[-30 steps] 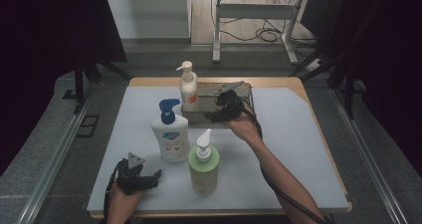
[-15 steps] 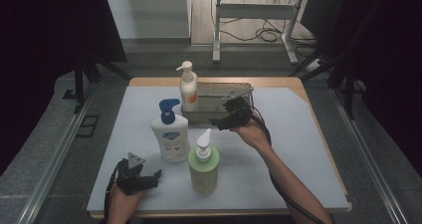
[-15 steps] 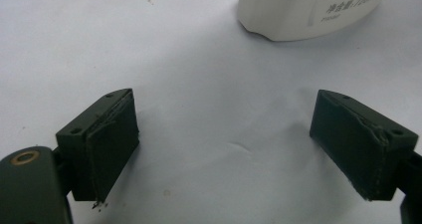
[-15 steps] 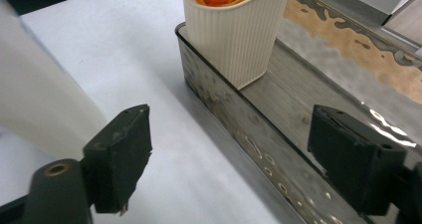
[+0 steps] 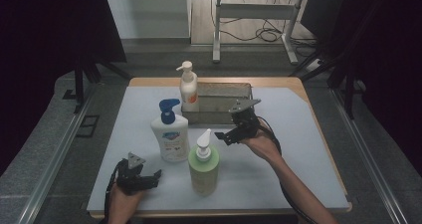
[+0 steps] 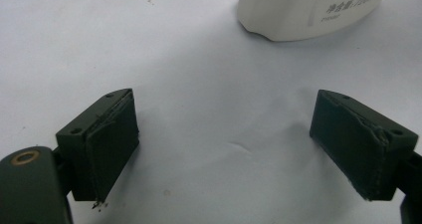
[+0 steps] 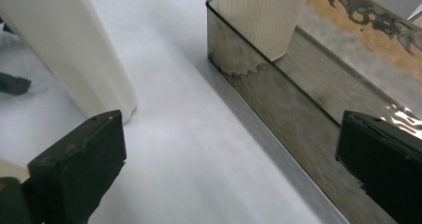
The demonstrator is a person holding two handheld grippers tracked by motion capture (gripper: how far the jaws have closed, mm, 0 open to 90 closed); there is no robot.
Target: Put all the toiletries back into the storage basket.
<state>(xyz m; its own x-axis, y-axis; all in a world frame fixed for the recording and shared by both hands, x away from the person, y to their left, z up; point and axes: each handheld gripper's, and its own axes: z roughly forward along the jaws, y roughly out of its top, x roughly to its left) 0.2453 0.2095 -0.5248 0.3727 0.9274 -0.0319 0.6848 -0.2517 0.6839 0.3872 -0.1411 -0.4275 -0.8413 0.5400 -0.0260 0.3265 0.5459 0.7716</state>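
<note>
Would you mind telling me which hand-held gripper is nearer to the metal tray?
The right hand-held gripper: it hovers just in front of the metal tray. The left hand-held gripper sits at the near table edge.

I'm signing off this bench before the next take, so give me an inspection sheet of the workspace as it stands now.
Surface: pale sheet over a wooden table, bare where visible.
Job's things: cream pump bottle standing in the left end of the metal tray; white bottle with blue pump and green pump bottle upright on the sheet.
Clutter: nothing seen.
Grippers: right gripper open, nothing between its jaws, which have just been opening, in front of the tray; left gripper open, low at the near edge.
Cables: one trails from each gripper; more lie on the floor behind.
Surroundings: dark curtains, metal table frame.
</note>
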